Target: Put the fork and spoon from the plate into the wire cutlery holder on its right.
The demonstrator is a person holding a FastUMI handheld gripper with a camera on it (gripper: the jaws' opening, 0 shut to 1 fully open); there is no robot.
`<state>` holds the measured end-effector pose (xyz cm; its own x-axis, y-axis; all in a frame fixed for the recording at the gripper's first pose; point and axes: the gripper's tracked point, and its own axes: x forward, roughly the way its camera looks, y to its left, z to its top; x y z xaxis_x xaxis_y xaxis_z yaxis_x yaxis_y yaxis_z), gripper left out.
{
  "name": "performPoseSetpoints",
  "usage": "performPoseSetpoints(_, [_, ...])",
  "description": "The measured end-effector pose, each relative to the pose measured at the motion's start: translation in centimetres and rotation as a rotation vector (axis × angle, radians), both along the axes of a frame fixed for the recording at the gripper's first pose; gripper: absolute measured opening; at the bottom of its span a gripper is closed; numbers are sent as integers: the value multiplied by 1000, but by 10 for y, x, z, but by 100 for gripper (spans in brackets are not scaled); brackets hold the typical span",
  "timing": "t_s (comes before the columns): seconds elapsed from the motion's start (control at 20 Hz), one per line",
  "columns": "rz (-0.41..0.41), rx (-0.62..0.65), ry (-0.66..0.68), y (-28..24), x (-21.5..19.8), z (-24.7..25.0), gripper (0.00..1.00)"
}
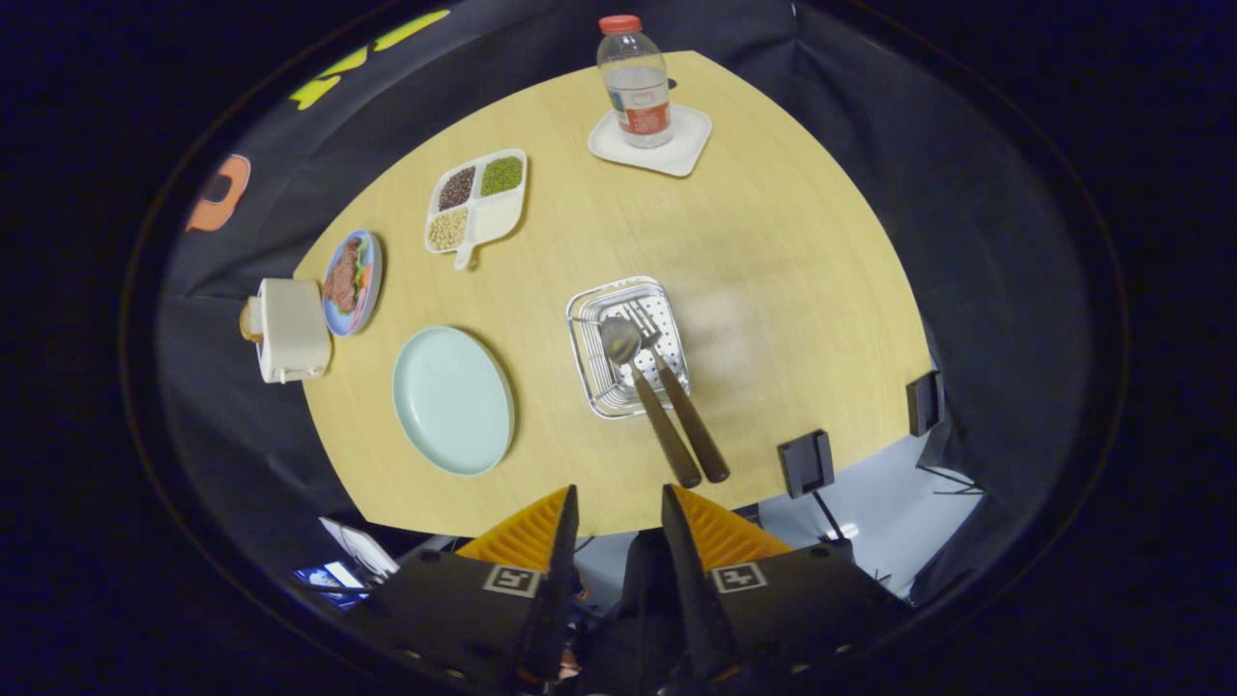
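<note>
Task looked essentially done from this frame. Spoon [623,340] and fork [646,322] both had their heads down inside the wire cutlery holder [587,307], with the dark brown handles sticking out over its near rim and angling toward the gripper. The pale green plate [452,399] to the holder's left had nothing on it. Judgement: both transfers complete, nothing left but to back off, unless the handles overhanging the rim count as a bad seat. They lay side by side, close to touching; I couldn't tell if they actually did.

Gripper [618,512] was parted, holding nothing. Its orange ribbed fingers [530,532] stood apart with only the near table edge and the dark space below it visible through the gap. It sat high above and short of the near edge of the table [773,261], well apart from the holder. The holder lay beyond the fingers, roughly in line with the gap between them; the handle ends were the nearest part of the cutlery, just ahead of the right finger's tip in the view but clearly far below it.

Other stuff on the table, all untouched by this job: a bottle [635,82] on a white tray [690,143] at the far side, a divided dish [480,201] of beans, a small food plate [352,281], and a cream toaster [289,329] past the plate.
</note>
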<state>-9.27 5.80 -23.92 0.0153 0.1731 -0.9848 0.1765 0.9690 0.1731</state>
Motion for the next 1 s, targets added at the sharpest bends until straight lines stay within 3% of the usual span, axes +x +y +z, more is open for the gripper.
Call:
performPoseSetpoints(0.1, [39,-21,-56,0,6,6,84])
performPoseSetpoints(0.2, [64,-45,-125,0,15,14,95])
performPoseSetpoints(0.55, [121,-21,-516,18,62,67,97])
performPoseSetpoints(0.85, [200,-61,-1011,37,88,145,97])
performPoseSetpoints(1.0, [127,-34,-1213,35,89,201,96])
